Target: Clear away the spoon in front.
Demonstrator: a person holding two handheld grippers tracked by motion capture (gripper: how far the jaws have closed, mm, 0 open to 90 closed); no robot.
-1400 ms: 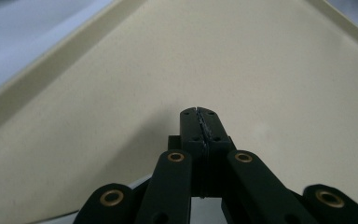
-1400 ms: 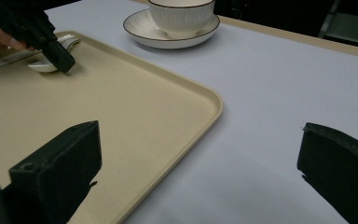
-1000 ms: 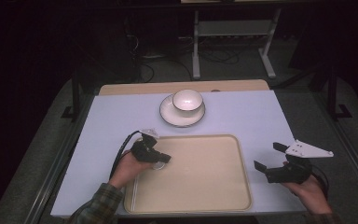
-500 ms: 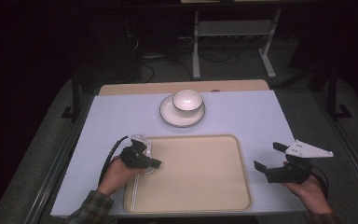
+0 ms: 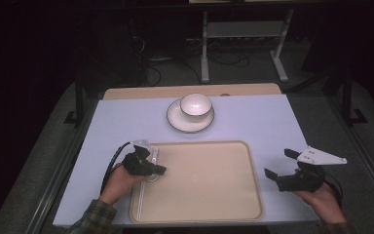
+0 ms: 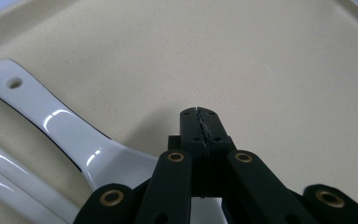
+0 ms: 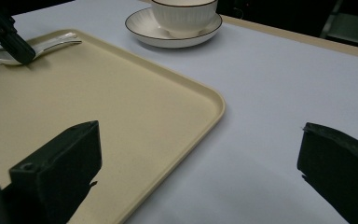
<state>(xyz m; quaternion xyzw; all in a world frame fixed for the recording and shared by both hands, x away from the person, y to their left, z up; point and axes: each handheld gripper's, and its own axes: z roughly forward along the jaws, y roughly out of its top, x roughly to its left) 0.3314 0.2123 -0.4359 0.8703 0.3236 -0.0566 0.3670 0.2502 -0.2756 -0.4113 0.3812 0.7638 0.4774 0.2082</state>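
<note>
One white spoon (image 6: 70, 135) is seen at the tray's (image 5: 209, 195) left edge, lower left of frame, handle pointing away, beside the closed left gripper (image 5: 159, 170); the right gripper (image 5: 278, 165) is held wide, far off.

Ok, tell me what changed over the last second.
The left gripper drew back along the tray's left edge toward the person, jaws now shut above the white spoon. The right gripper, bowl and saucer stayed put.

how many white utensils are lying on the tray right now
2, as far as shows: a white spoon under the left gripper at the tray's left edge, and a second white handle beside it. More may be hidden beneath the gripper.
</note>
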